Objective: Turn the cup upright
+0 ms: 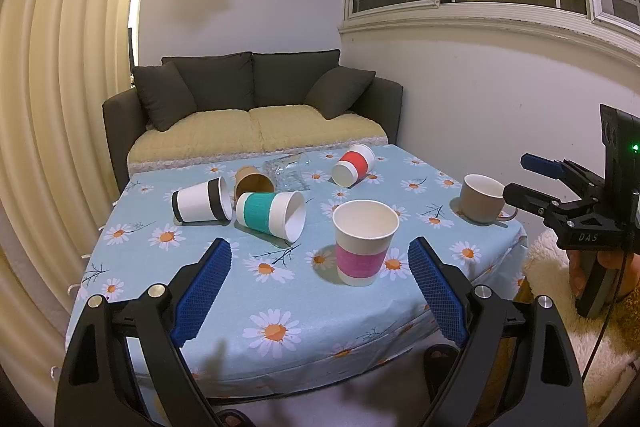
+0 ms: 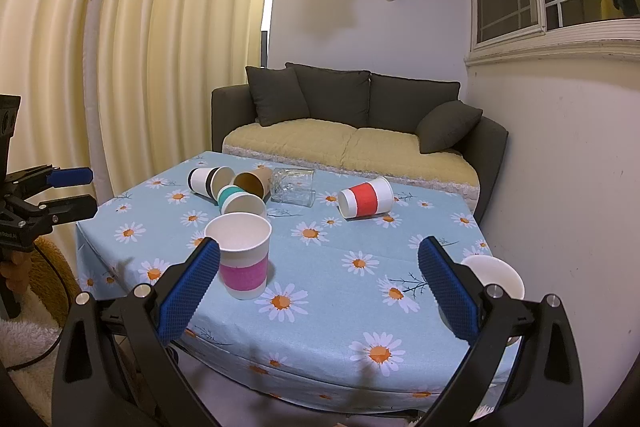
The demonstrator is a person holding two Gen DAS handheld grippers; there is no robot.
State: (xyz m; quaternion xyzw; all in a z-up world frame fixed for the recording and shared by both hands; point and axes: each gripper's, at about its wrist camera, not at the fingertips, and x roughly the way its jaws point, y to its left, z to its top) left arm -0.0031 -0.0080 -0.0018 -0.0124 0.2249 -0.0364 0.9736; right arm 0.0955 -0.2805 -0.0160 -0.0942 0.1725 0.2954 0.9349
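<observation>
A pink-banded paper cup (image 1: pixel 365 242) (image 2: pixel 243 254) stands upright near the table's front. Several cups lie on their sides behind it: a teal-banded one (image 1: pixel 271 215) (image 2: pixel 240 202), a black-banded one (image 1: pixel 202 201) (image 2: pixel 210 181), a brown one (image 1: pixel 253 181) (image 2: pixel 253 183), a red-banded one (image 1: pixel 354 165) (image 2: pixel 365 202) and a clear glass (image 1: pixel 289 170) (image 2: pixel 293 186). My left gripper (image 1: pixel 320 267) is open and empty above the front edge, with the pink cup between its fingers' line. My right gripper (image 2: pixel 320 269) is open and empty, right of the pink cup.
A beige mug (image 1: pixel 483 198) stands upright at the table's right edge; its white rim (image 2: pixel 494 275) shows behind my right finger. The table has a blue daisy cloth (image 1: pixel 280 291). A dark sofa (image 1: pixel 256 99) stands behind it, curtains to the left, wall to the right.
</observation>
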